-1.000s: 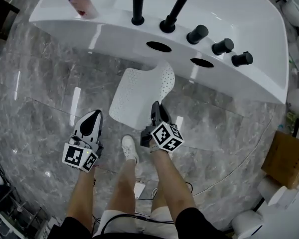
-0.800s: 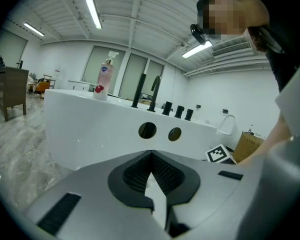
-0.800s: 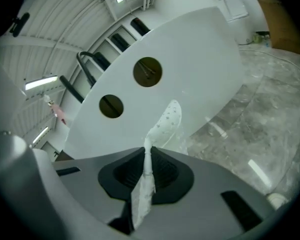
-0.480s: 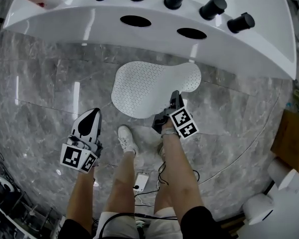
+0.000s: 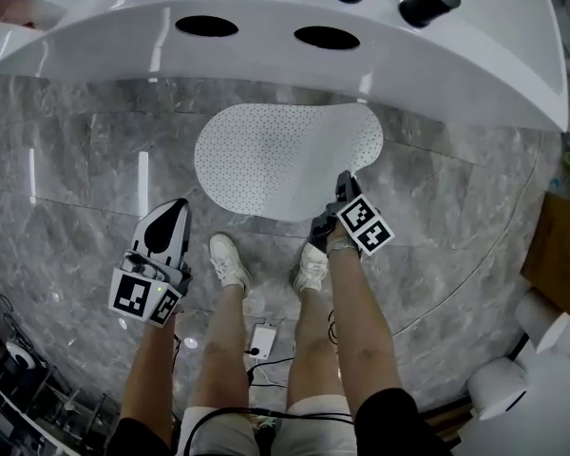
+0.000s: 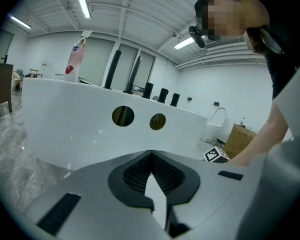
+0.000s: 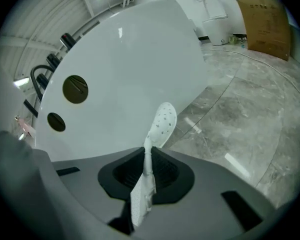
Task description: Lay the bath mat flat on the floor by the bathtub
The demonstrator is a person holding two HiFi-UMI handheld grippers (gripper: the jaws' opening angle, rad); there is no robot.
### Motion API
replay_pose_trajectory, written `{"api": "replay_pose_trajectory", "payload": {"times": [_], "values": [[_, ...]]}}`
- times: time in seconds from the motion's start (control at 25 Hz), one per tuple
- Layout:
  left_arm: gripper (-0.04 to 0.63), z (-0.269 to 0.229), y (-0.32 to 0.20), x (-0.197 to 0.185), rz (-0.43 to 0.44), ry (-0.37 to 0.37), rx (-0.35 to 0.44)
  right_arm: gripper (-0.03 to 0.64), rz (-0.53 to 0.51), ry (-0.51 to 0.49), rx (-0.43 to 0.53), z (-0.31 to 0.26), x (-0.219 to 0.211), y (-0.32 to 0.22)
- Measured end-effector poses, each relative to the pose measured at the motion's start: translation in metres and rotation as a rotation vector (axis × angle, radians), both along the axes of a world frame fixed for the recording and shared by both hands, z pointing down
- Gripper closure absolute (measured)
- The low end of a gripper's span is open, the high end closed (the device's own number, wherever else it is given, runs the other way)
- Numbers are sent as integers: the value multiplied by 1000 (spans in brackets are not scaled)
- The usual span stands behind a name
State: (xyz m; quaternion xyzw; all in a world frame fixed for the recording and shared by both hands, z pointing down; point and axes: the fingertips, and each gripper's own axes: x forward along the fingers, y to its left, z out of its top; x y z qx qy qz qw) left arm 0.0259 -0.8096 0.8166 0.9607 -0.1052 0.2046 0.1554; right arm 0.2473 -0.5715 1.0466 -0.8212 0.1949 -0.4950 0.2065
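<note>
1. My left gripper [image 5: 175, 207] hangs in front of the bathtub [image 5: 380, 60], to the left of the mat and not touching it. Its jaws are pressed together with nothing in them.
2. The white mat [image 5: 280, 155] with little holes lies spread out on the grey floor [image 5: 76, 179], right in front of the bathtub.
3. My right gripper [image 5: 343, 180] is pinched tight on the mat's right edge, on the side away from the bathtub.

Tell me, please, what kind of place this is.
Probably a bathroom, perhaps a showroom one. A white bathtub with black tap fittings stands on a grey marble floor. A perforated bath mat is spread beside it, and a toilet shows behind, near a cardboard box.
</note>
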Motion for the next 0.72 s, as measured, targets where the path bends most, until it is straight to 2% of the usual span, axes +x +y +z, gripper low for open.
{"api": "replay_pose_trajectory", "payload": {"times": [0.28,0.44,0.64,0.72], "values": [[581,34,17,21,14,-50,-2,569,-231,-71,-227,70,8,38],[581,56,25,26,-18,-57,-23,566,-253,-156,-299,105,3,64],[581,65,27,32,-38,-53,-39,544,-287,-191,-427,126,0,104],[581,63,26,31,-38,-49,-43,572,-294,-188,-501,127,-1,123]]}}
